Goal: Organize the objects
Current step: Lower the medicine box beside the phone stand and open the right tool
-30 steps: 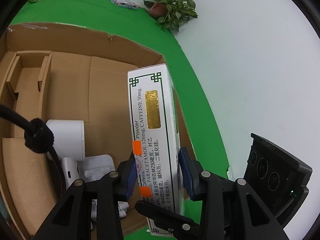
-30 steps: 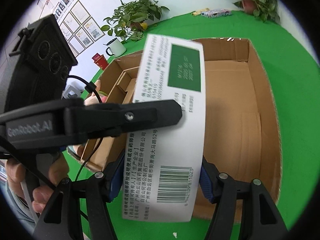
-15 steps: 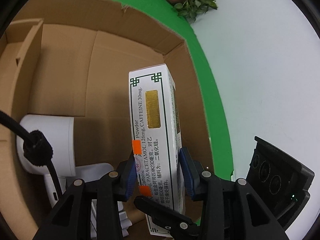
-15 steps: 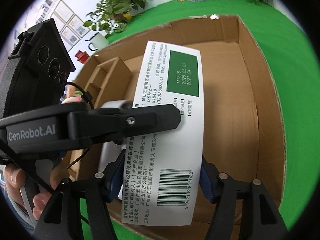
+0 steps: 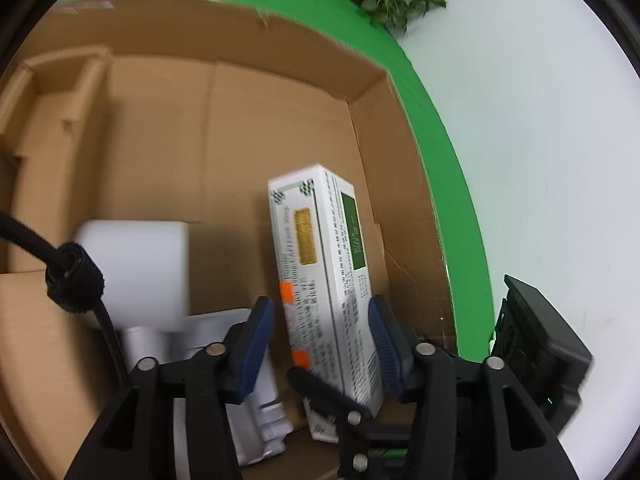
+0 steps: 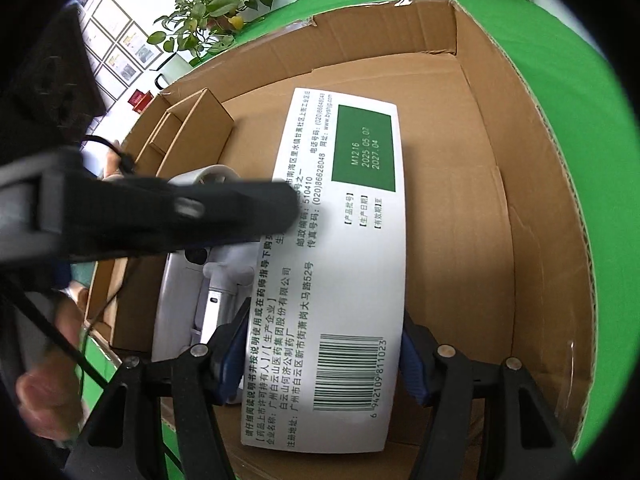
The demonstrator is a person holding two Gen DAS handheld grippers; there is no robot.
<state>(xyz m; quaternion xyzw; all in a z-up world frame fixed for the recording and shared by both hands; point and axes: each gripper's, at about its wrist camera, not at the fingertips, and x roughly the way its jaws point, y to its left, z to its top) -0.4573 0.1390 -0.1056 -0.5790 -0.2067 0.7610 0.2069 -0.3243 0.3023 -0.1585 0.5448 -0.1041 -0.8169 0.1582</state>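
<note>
Medicine box (image 5: 324,280) low in carton (image 6: 532,208): left gripper (image 5: 320,344) jaws just opening, clear of it; right gripper (image 6: 320,356) clamped. Could topple onto white device (image 5: 136,268) on release.

Green tabletop (image 6: 580,92), potted plant (image 6: 216,4), white wall (image 5: 540,120)

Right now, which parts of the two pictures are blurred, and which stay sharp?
Left wrist view: medicine box print and cardboard box rim smeared. Right wrist view: box label sharp; the crossing left gripper blurred.
</note>
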